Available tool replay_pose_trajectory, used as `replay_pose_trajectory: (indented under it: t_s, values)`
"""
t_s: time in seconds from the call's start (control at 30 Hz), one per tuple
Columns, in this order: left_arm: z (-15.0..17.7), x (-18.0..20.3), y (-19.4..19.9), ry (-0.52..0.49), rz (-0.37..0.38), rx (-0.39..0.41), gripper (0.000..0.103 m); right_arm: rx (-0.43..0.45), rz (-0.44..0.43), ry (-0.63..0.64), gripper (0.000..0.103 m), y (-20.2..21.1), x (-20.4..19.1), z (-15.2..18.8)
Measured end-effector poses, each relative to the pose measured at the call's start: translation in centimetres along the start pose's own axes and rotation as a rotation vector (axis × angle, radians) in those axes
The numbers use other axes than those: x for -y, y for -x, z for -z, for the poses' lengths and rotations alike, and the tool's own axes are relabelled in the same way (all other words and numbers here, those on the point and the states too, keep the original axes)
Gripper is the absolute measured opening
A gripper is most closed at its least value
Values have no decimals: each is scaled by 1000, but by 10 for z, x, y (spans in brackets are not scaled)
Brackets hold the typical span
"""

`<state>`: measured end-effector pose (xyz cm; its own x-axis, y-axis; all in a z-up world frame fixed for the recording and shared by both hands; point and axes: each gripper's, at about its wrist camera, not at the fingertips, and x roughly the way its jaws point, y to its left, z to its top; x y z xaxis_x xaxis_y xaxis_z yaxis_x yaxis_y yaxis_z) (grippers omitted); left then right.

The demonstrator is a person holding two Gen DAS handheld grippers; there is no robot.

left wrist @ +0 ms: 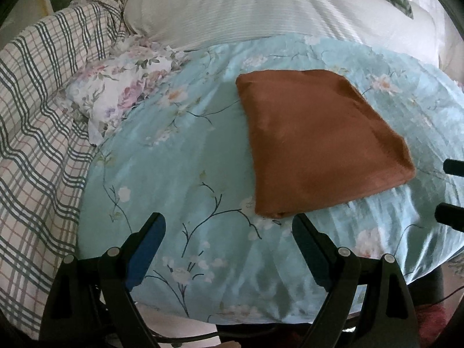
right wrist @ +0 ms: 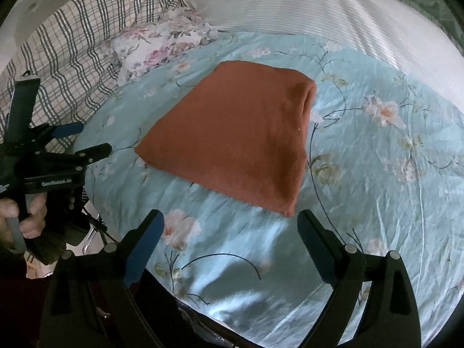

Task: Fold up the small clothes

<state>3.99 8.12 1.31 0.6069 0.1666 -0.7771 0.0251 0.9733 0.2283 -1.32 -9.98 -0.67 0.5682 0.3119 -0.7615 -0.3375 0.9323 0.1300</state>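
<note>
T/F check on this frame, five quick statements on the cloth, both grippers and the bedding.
1. The brown cloth lies folded flat on the blue floral sheet. True.
2. The right gripper is clamped on the cloth. False: its jaws stand wide apart with nothing between them, just short of the cloth's near edge.
3. The left gripper is open and holds nothing. True.
4. The cloth lies on top of the pink floral pillow. False: the pillow lies apart from it, towards the plaid blanket.
5. A hand holds the left gripper's handle in the right wrist view. True.
</note>
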Motion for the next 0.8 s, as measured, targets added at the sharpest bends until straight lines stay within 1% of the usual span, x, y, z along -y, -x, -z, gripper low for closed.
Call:
replay_pose_trajectory:
  t_s: [0.53,0.8]
  values:
    - [0,-4,-6,26,10,-17,90,-33,12,-10,95,-10,8,-6]
    - [-1,-7,-6,38,27,-10,90,-25,20,0,95,-6,7,-9]
